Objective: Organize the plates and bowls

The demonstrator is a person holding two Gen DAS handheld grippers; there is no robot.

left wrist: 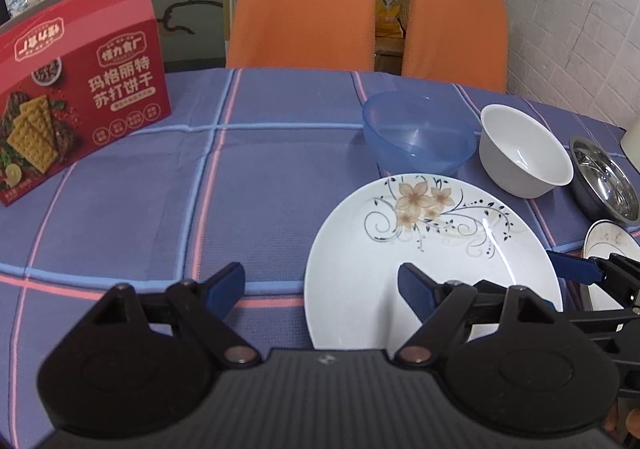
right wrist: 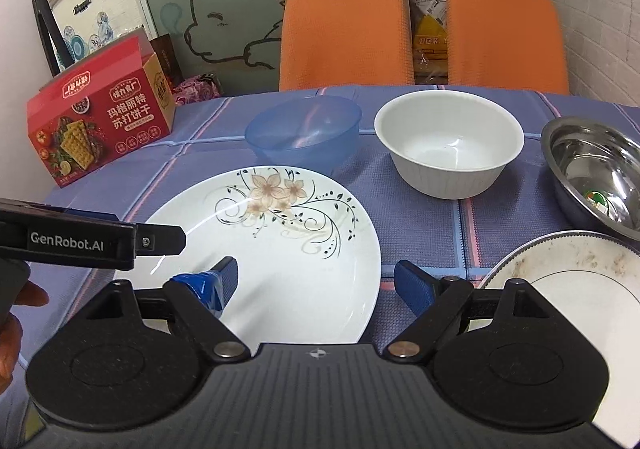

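— Closest to the left camera, what do you see?

— Black jaws of the left gripper [left wrist: 321,291], spread wide with nothing between them. One blue finger hangs over the flowered plate [left wrist: 432,261], the other over the checked tablecloth [left wrist: 160,177].

— And the right gripper [right wrist: 316,285]?

— Also spread, gripping nothing. Its left finger sits above the flowered plate's white centre, its right finger over the cloth in the gap between that plate and a second plate [right wrist: 580,281], which is soiled and lies at the right edge.

— Where are the bowls?

— In a row behind the plates. A blue plastic bowl [right wrist: 304,133] stands just behind the flowered plate, a white bowl [right wrist: 450,145] to its right, then a metal bowl [right wrist: 600,173] just beyond the soiled plate.

— Anything else on the table?

— A red cracker box [left wrist: 76,105] stands upright at the far left, well apart from the dishes. Two orange chairs [left wrist: 304,9] sit behind the table.

— Do the grippers touch?

— No, they stay apart.
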